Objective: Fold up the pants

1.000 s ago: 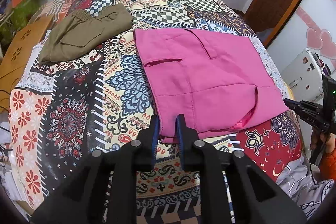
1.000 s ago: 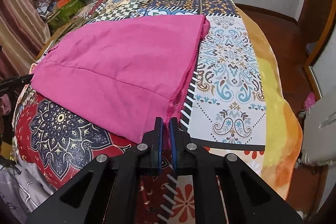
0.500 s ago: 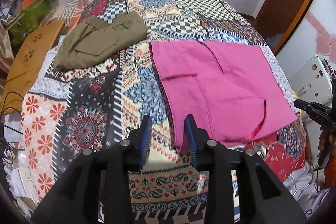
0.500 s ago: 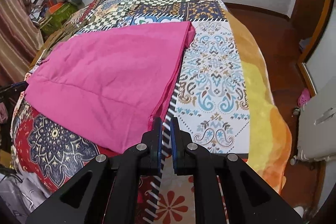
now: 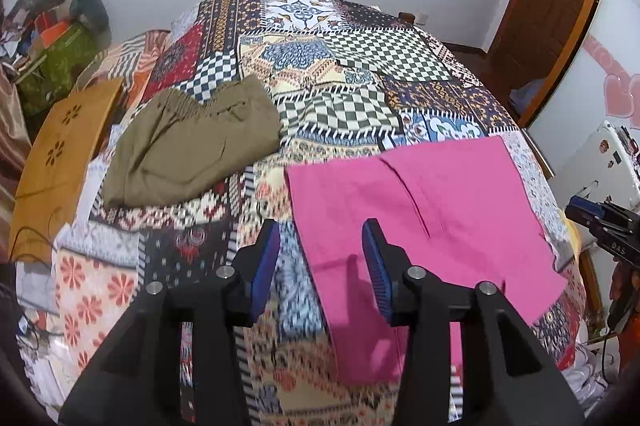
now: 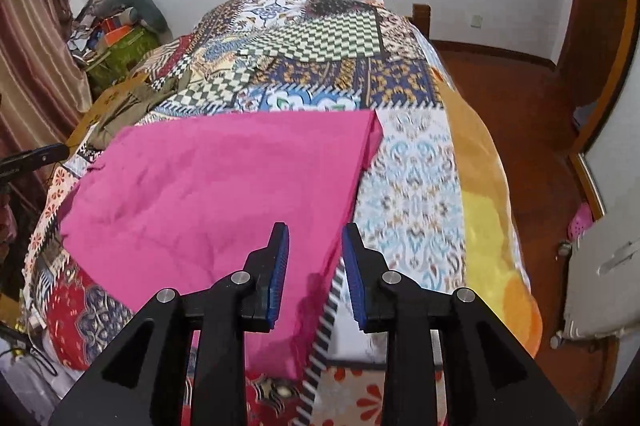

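Observation:
Folded pink pants (image 5: 424,210) lie flat on the patchwork bedspread (image 5: 320,66). My left gripper (image 5: 320,254) hovers above their near left corner. Its jaws are opening and nothing is pressed between the blue pads. In the right wrist view the pink pants (image 6: 224,186) fill the middle. My right gripper (image 6: 314,258) hangs over their near right edge. Its jaws are opening too, and the cloth lies below them, free of the pads. The right gripper (image 5: 600,222) also shows at the right edge of the left wrist view.
Folded olive pants (image 5: 192,146) rest on the bedspread (image 6: 320,38) to the far left. An orange board (image 5: 60,162) lies at the bed's left side, with cluttered bags (image 5: 56,42) behind it. A wooden door (image 5: 560,6) and floor (image 6: 520,114) are to the right.
Both grippers let go of the pink pants, opened and rose back from the bed. The pants' near edge now lies flat on the bedspread.

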{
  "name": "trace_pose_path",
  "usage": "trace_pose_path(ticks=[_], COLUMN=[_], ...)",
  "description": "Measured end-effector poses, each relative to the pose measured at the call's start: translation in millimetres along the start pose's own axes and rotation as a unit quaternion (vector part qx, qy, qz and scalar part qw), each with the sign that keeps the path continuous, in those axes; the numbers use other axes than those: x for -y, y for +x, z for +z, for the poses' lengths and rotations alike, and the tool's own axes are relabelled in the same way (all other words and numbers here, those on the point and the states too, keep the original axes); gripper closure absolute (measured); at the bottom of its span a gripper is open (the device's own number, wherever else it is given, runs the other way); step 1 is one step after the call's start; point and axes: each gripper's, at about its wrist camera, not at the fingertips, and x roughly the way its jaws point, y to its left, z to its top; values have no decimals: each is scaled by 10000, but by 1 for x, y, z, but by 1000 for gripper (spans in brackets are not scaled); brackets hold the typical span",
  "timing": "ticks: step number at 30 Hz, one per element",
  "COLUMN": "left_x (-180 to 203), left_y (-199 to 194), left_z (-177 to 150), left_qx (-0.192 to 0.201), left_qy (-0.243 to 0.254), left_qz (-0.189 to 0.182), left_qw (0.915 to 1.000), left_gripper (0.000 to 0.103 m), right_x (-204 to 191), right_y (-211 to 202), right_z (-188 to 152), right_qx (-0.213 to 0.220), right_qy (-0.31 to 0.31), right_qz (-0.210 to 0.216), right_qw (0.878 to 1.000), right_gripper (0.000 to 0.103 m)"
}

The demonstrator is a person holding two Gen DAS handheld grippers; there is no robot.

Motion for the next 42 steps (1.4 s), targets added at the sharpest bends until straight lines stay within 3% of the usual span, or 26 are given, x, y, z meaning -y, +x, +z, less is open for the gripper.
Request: trace_pose_path(ticks=[2,10,18,27,31,36,42], left_x=[-2,-13,-17,-25,-18,-2,3], left_y=[9,65,98,51,26,-3,-19], left_z=[5,16,14,-11,-29,-53,-77], left_qx=[-45,-539,-763,-858,-848,-784,-858], left_qy=[2,-49,-118,-617,-779,-784,-1200], left_qz=[48,92,96,-345,-533,-487,-798], left_qw=[10000,9985,9970,9938,9919,9926,9858], left_gripper=[57,57,57,55,49,45,39], right_x=[-2,-10,-13,-25,-37,-51,-62], right_y=[4,30,53,43,37,25,21], right_z=[5,19,21,23,22,20,15], right_qx=[39,-70,-278,-200,-143,-10,47], right_qy=[-23,-160,-207,-321,-434,-648,-728], right_qz=[14,184,289,428,468,524,615], right_qw=[10000,9997,9990,9984,9979,9965,9954], right_gripper=[69,68,68,68,68,68,67])
